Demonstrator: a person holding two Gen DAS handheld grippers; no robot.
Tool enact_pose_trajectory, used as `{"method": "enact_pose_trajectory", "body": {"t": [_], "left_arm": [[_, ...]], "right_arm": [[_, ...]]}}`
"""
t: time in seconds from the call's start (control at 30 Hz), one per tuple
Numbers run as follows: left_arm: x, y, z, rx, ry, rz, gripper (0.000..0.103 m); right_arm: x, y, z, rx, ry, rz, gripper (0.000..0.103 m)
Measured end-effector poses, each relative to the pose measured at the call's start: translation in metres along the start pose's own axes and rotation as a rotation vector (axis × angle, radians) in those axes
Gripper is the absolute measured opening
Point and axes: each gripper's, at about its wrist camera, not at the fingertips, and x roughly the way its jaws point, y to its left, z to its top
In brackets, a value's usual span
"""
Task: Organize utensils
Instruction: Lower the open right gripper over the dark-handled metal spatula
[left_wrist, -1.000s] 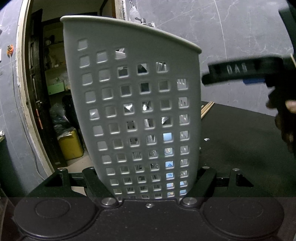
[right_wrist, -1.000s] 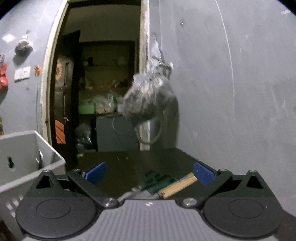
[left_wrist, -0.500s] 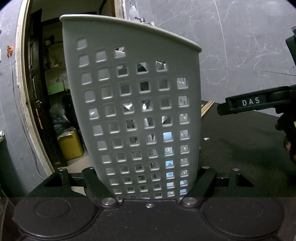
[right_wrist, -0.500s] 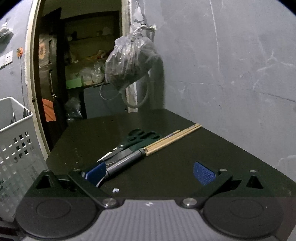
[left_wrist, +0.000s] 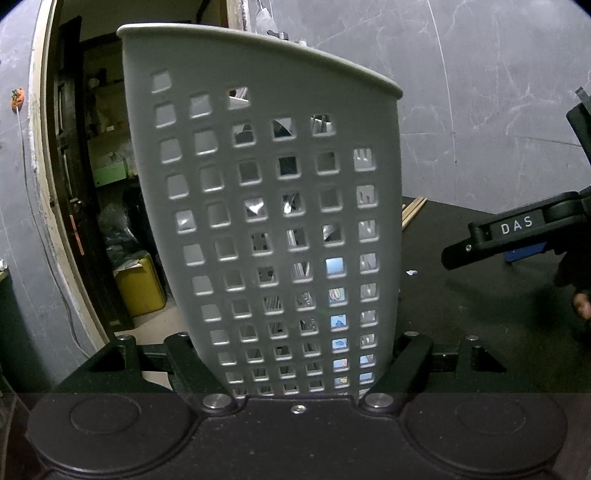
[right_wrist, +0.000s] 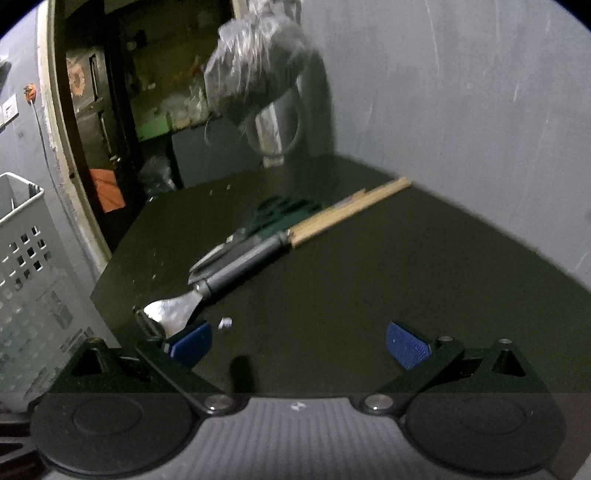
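A grey perforated basket fills the left wrist view, upright, with metal utensils glinting through its holes. My left gripper is shut on its lower part, one finger on each side. On the dark table lie a peeler with a grey handle and metal head, green-handled scissors and wooden chopsticks. My right gripper is open just above the table, with nothing between its blue pads; the peeler's head lies by the left pad. The basket stands at its left.
A plastic bag hangs from the grey wall behind the table. An open doorway with cluttered shelves lies beyond the table's left edge. The right gripper shows at the right of the left wrist view, above the table; chopstick ends peek past the basket.
My right gripper has tipped downward and sunk toward the table, bringing the peeler, scissors and chopsticks fully into its view. The basket and the left gripper have kept still.
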Motion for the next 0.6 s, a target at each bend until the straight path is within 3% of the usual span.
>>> {"method": "enact_pose_trajectory", "body": {"t": [0.3,0.6], "left_arm": [[0.002,0.004,0.0,-0.009,-0.003,-0.008,0.078],[0.0,0.009,-0.001,-0.021,-0.009,-0.018,0.078]], "right_arm": [[0.009,-0.002,0.01,-0.054,0.026,-0.015,0.103],[0.053,0.004,0.057,-0.006,0.116,0.022,0.103]]}}
